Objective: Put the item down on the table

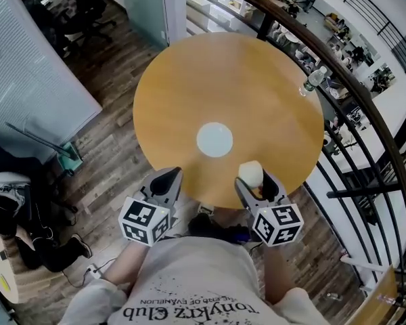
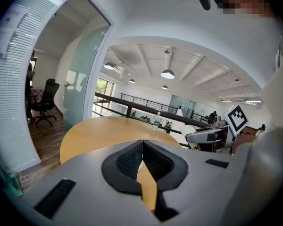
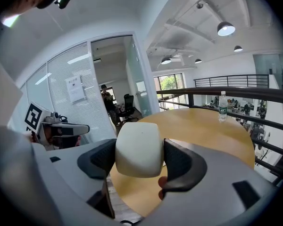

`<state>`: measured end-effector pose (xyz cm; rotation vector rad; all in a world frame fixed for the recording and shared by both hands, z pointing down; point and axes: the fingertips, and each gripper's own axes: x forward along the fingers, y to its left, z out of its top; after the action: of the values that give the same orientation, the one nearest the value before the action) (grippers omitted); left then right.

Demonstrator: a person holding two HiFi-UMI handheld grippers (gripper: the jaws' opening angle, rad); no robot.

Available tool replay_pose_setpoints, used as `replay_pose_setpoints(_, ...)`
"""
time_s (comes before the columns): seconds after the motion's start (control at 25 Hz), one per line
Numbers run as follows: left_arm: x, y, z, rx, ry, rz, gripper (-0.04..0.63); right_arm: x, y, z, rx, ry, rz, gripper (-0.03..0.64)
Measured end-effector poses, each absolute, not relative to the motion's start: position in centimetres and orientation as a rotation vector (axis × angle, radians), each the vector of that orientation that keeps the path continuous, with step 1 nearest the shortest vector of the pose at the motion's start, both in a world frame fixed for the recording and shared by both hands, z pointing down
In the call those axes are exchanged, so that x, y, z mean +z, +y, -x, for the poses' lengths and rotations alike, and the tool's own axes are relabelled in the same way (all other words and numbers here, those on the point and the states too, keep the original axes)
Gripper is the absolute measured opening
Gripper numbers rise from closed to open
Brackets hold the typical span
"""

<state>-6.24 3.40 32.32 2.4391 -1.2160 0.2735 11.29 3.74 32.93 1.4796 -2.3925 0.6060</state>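
The shirt (image 1: 189, 283) at the bottom of the head view carries print, upside down there, that reads roughly "tonykrz Club". The left gripper (image 1: 168, 181) has its fingers (image 2: 127, 161) pressed together with nothing between them. The right gripper (image 1: 260, 181) has its fingers (image 3: 181, 166) clamped on the sides of the item (image 3: 138, 149), a cream rounded block with no clear long axis and a broad face turned to that camera, held over the near edge of the round wooden surface (image 1: 257, 93). Only the head view shows the white disc (image 1: 214, 139) at the middle. A labelled water bottle (image 3: 222, 105), its print too small to read, stands at the far rim
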Motion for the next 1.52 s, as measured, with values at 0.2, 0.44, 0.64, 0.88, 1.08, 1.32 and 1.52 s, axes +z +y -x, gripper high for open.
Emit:
replay_pose_setpoints(0.2,33.3,0.7,3.8,0.296,-1.25,-2.433,0.025,34.6,1.1,-12.9,0.621,-2.424,-1.424,0.319)
replay_pose_setpoints(0.44,33.8,-1.5,2.0,0.325,-1.243,-2.437,0.025,35.5,-1.2,-14.0,0.644,-2.435,-1.403,0.319)
replay_pose_setpoints(0.64,34.1,-2.8,1.9,0.345,-1.221,-2.432,0.025,35.7,-2.2,-14.0,0.671,-2.42,-1.417,0.319)
replay_pose_setpoints(0.88,34.2,-4.7,2.2,0.367,-1.148,-2.448,0.025,35.3,-3.1,-13.5,0.694,-2.38,-1.478,0.319)
replay_pose_setpoints(1.08,34.2,-6.5,1.9,0.373,-1.089,-2.468,0.025,35.7,-4.0,-13.4,0.727,-2.339,-1.525,0.319)
replay_pose_setpoints(1.32,35.2,-7.9,1.7,0.377,-1.038,-2.465,0.025,36.5,-5.2,-13.2,0.736,-2.3,-1.551,0.319)
replay_pose_setpoints(1.52,36.7,-9.0,1.9,0.39,-1.015,-2.451,0.025,37.6,-6.6,-13.0,0.722,-2.269,-1.562,0.319)
